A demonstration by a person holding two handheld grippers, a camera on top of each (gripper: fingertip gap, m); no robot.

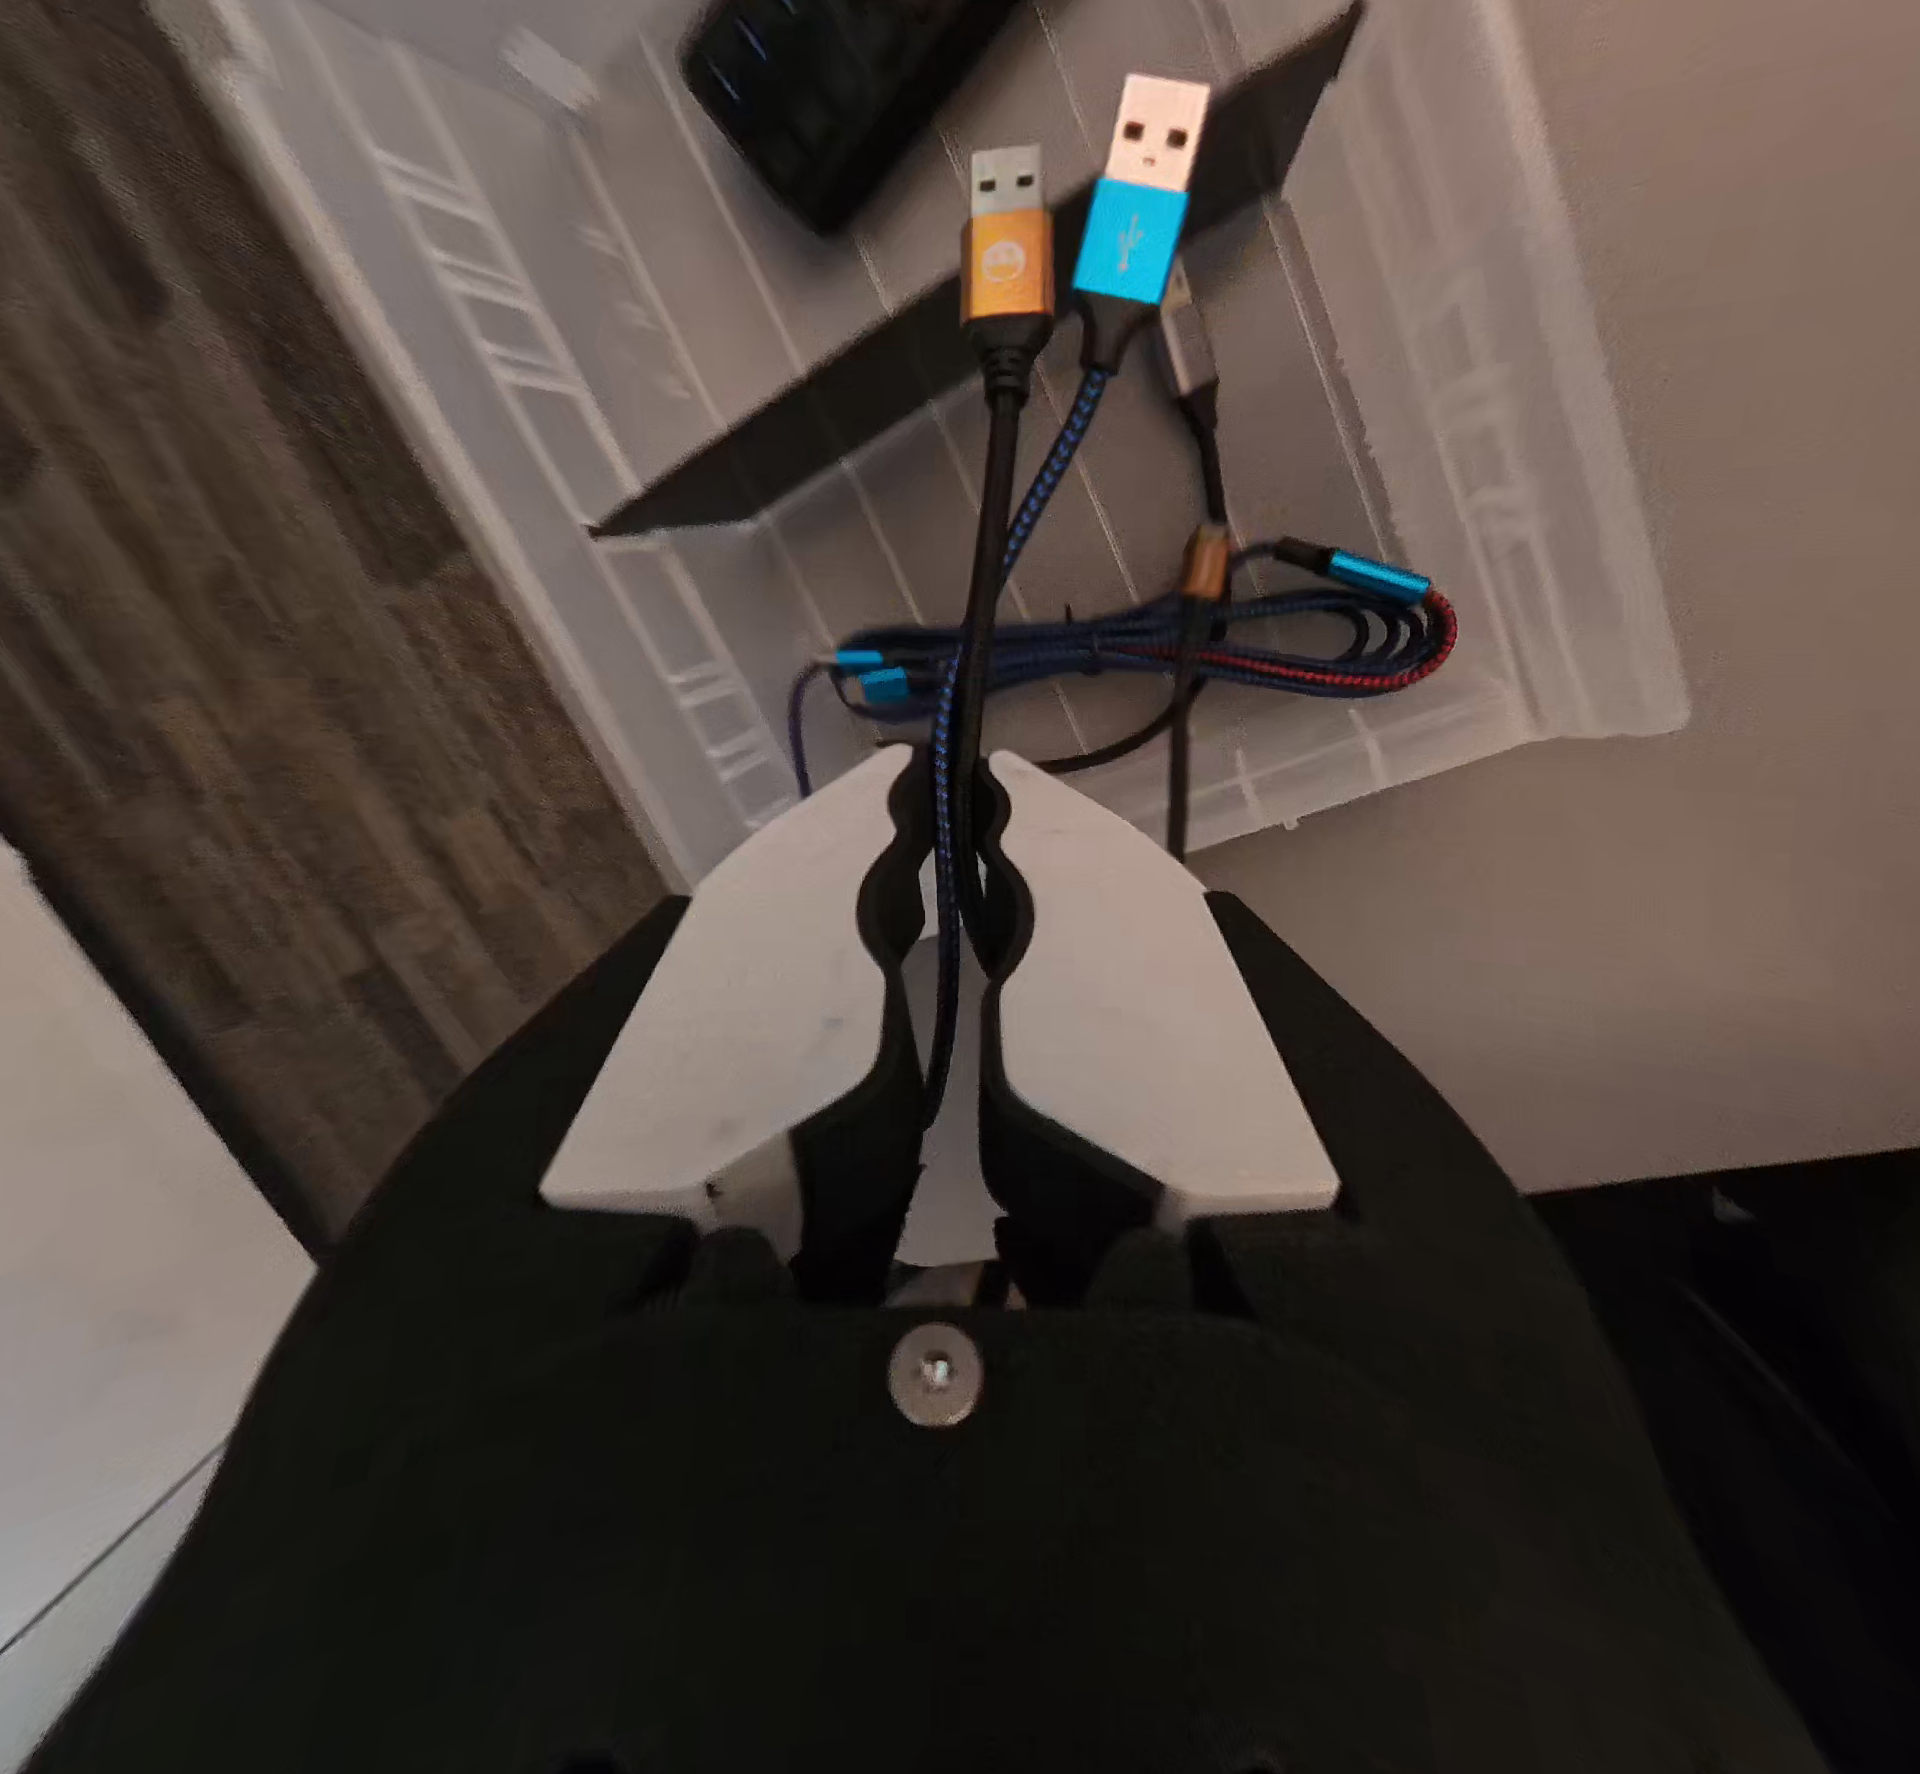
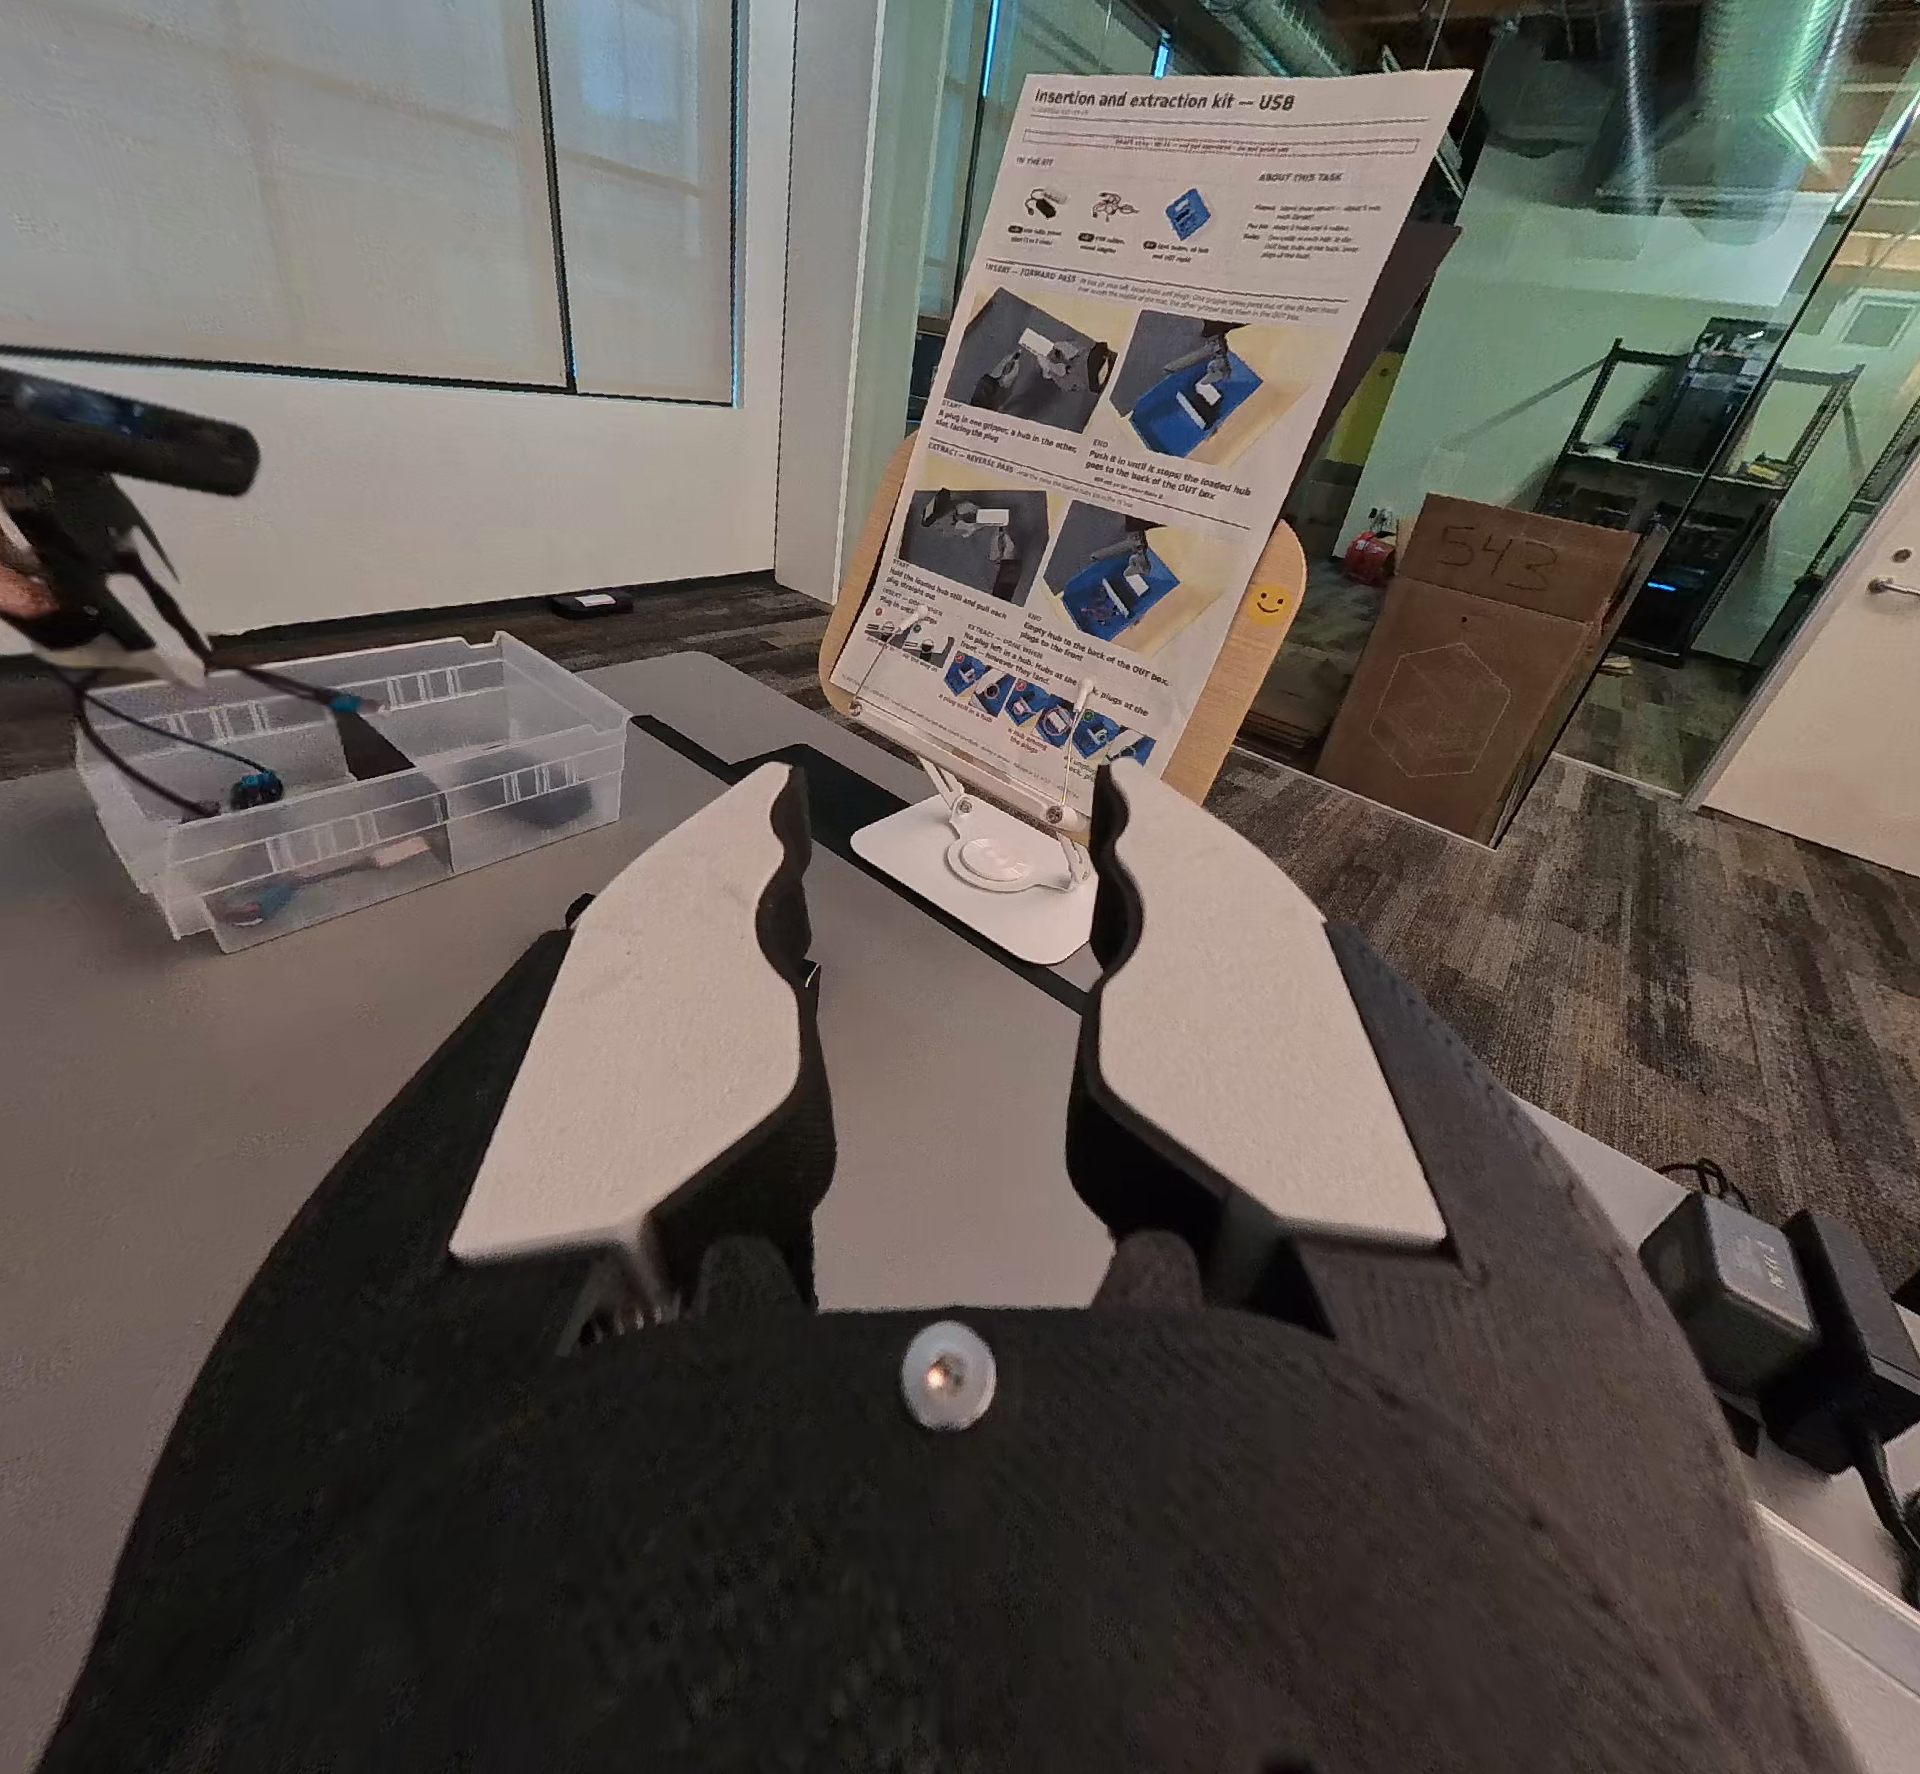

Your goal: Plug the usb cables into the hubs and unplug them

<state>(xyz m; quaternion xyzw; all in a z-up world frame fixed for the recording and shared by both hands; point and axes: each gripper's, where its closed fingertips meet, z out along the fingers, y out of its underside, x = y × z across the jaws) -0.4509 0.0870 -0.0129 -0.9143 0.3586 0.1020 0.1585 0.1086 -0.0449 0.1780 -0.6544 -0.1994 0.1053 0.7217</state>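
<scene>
Pinching two cables (image 1: 966,685), the left gripper (image 1: 948,779) has its fingers pressed on them; an orange plug (image 1: 1006,270) and a blue plug (image 1: 1127,238) stick out beyond the tips, above a clear bin (image 1: 1507,477) holding a black hub (image 1: 883,31). The right gripper (image 2: 951,789) hangs over the counter (image 2: 208,1049), fingers spread, holding nothing.

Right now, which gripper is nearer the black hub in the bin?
Left. The left gripper hangs over the clear bin, facing the black hub. The right gripper sits away over the table.
</scene>
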